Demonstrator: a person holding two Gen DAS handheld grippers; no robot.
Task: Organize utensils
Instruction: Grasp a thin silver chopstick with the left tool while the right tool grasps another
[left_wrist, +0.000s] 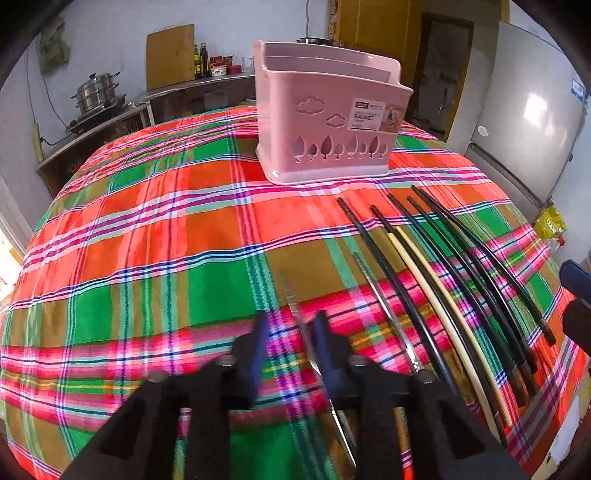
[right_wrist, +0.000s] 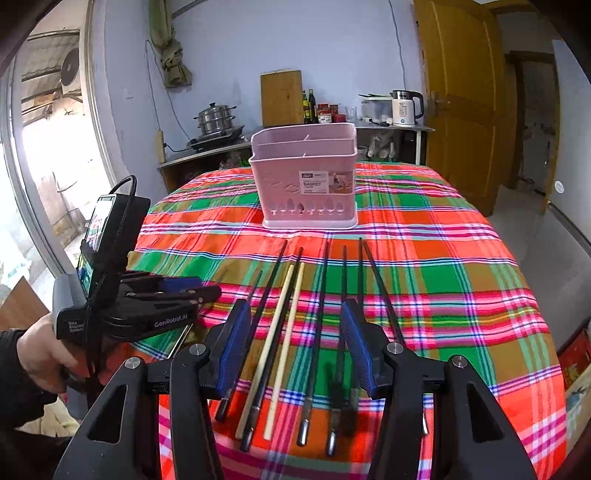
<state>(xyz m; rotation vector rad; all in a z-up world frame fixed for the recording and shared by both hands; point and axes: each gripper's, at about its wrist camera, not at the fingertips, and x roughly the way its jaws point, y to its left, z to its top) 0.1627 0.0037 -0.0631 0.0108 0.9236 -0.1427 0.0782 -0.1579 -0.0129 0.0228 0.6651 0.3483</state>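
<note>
A pink utensil basket (left_wrist: 325, 122) with compartments stands at the far side of the plaid table; it also shows in the right wrist view (right_wrist: 304, 177). Several black chopsticks (right_wrist: 321, 295) and two cream ones (right_wrist: 284, 332) lie side by side on the cloth. My left gripper (left_wrist: 291, 332) is low over the table, its jaws partly open around a thin metal utensil (left_wrist: 295, 306) that lies between them. My right gripper (right_wrist: 295, 328) is wide open above the near ends of the chopsticks. The left gripper also shows in the right wrist view (right_wrist: 207, 291).
The table wears a red, green and orange plaid cloth (left_wrist: 147, 240). A fridge (left_wrist: 528, 122) stands to the right. A counter (right_wrist: 207, 151) with a steamer pot, bottles and a kettle lines the back wall. A yellow door (right_wrist: 461, 99) is behind on the right.
</note>
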